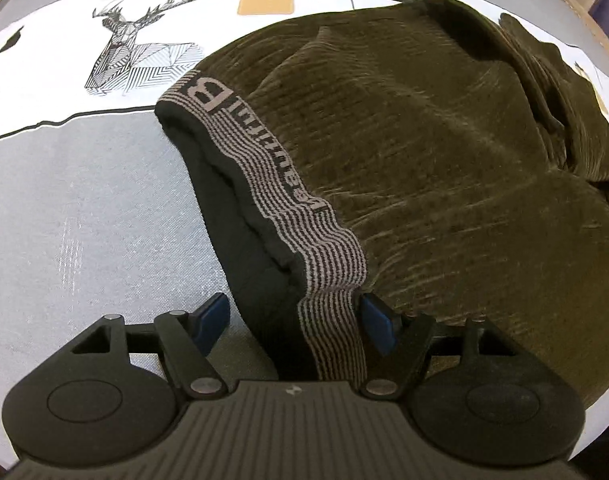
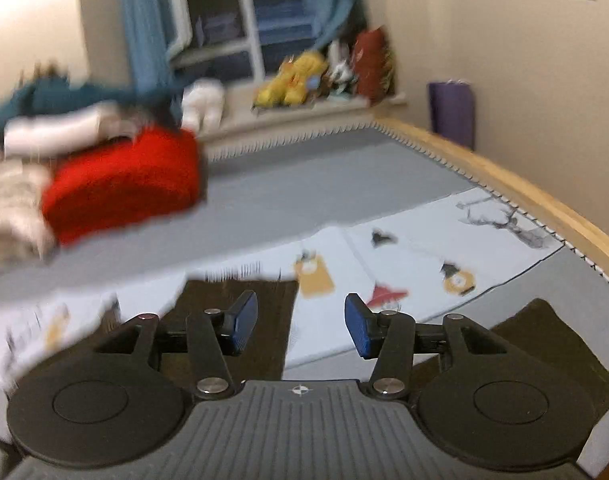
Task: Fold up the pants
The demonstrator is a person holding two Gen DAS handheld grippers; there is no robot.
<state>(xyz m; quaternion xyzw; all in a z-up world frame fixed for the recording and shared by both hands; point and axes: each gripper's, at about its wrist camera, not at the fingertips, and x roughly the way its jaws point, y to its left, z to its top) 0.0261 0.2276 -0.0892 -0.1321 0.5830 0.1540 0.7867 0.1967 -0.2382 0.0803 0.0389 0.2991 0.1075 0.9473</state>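
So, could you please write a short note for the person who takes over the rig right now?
Left gripper: open, fingers on either side of the striped waistband; no firm grip visible.
Right gripper: open and empty, up above the bed, pointing at the patterned sheet.
Pants: olive corduroy, lying bunched on the sheet, not laid flat.
Done: no neat fold visible yet.
Left: grip the waistband, smooth the pants, make the folds.

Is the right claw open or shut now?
Open. The right claw has a clear gap between its blue pads, and nothing sits between them.
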